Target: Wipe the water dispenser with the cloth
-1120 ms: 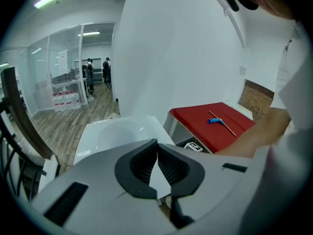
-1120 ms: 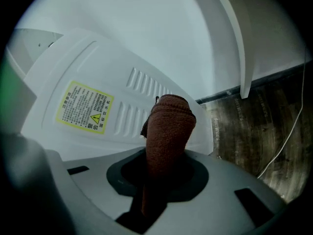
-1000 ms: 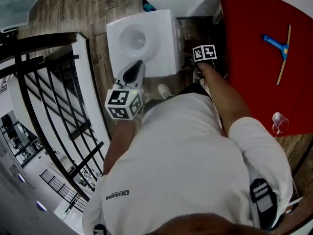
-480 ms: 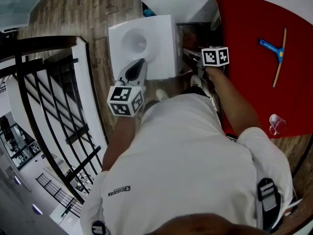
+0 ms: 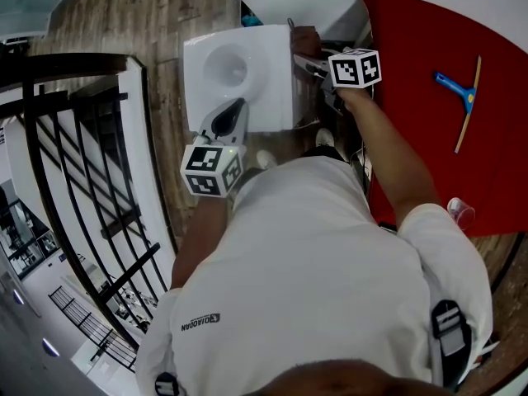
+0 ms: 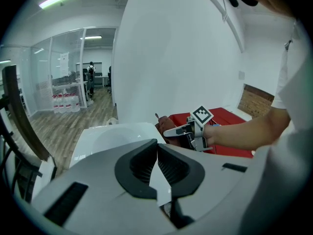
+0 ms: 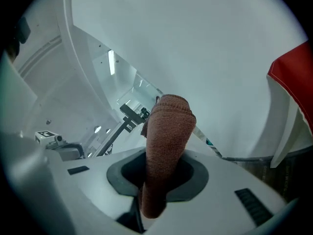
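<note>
My right gripper (image 5: 307, 59) has come up from beside the water dispenser (image 5: 268, 81) to its top right edge. Its jaws are clamped on the brown cloth (image 5: 304, 38), which sticks out lengthwise past them. The dispenser's top lies just left of the cloth. My left gripper (image 5: 231, 115), jaws together on nothing, hangs over the dispenser's near edge.

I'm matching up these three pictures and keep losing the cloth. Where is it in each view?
Head view: cloth at top centre, by the water dispenser's right edge, just ahead of the right gripper.
Left gripper view: cloth just right of centre, beyond the jaws.
Right gripper view: cloth at centre, clamped between the jaws.
Shared landmark: the red table.
</note>
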